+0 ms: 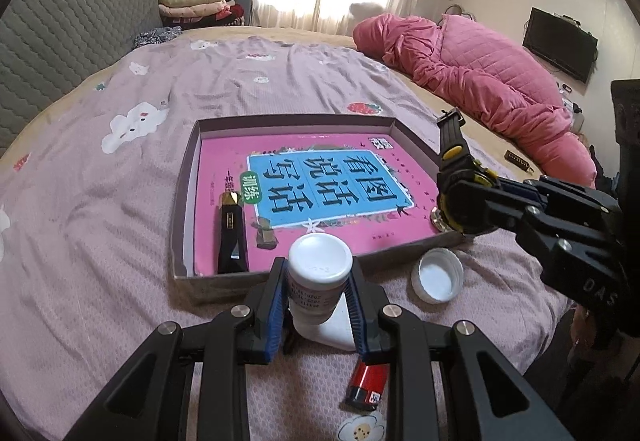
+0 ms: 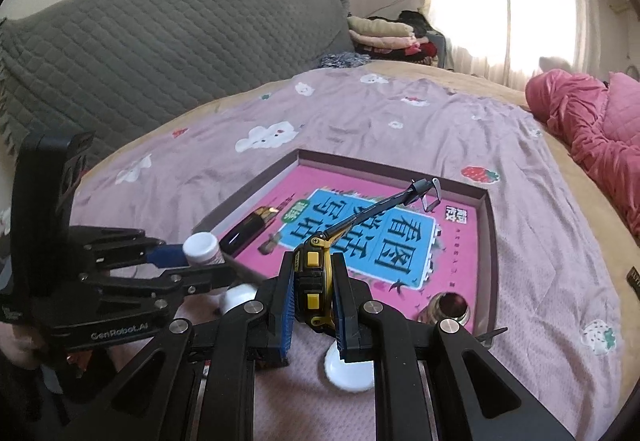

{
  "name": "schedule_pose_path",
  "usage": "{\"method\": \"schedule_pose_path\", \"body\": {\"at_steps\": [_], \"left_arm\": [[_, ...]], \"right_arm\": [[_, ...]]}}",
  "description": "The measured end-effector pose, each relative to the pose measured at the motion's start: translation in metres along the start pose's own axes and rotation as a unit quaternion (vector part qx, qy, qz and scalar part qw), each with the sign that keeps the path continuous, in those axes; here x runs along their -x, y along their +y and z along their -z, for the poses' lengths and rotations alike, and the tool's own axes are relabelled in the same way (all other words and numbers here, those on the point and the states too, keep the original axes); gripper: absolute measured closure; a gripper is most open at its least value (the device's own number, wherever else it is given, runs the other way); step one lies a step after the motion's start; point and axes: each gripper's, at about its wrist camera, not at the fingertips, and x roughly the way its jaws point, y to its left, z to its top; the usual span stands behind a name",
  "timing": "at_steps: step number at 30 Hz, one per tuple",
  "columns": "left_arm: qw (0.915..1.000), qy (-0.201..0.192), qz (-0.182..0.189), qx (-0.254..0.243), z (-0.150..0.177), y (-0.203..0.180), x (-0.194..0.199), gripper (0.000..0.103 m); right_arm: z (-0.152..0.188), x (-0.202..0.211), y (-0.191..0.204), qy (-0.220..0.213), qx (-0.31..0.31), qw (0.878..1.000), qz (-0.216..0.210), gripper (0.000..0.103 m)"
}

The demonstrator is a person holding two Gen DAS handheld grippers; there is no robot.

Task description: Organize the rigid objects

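My left gripper (image 1: 318, 289) is shut on a white bottle (image 1: 320, 273), held just in front of the near wall of the shallow box (image 1: 182, 201). My right gripper (image 2: 314, 293) is shut on a black and yellow watch (image 2: 314, 273), strap pointing up, over the box's near right corner. The watch (image 1: 460, 181) and right gripper (image 1: 472, 201) also show in the left wrist view; the left gripper (image 2: 200, 257) with the bottle (image 2: 202, 249) shows in the right wrist view. In the box lie a pink book (image 1: 320, 193), a black tube (image 1: 231, 237) and a small metal piece (image 2: 448, 307).
A white cap (image 1: 438, 275) lies on the bedspread right of the bottle. A red lighter (image 1: 366, 385) lies under my left gripper. A pink quilt (image 1: 480, 81) is heaped at the far right. A grey padded headboard (image 2: 160, 53) stands behind the bed.
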Motion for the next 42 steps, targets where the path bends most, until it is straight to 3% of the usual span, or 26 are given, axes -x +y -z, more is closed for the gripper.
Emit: {"method": "schedule_pose_path", "body": {"at_steps": [21,36,42], "left_arm": [[0.9995,-0.015,-0.012,0.026,-0.023,0.018,-0.021,0.075],[0.9996,-0.018,-0.002,0.021,-0.040,0.015,-0.047,0.075],[0.9998,0.001,-0.005,0.019,-0.041,0.016,-0.065,0.075]], "right_arm": [[-0.021,-0.029,-0.013,-0.010,0.012,1.000,0.003,0.087],[-0.021,-0.052,-0.026,0.014,-0.004,1.000,0.010,0.087],[-0.018,-0.065,-0.026,0.030,-0.002,0.999,0.012,0.086]]}}
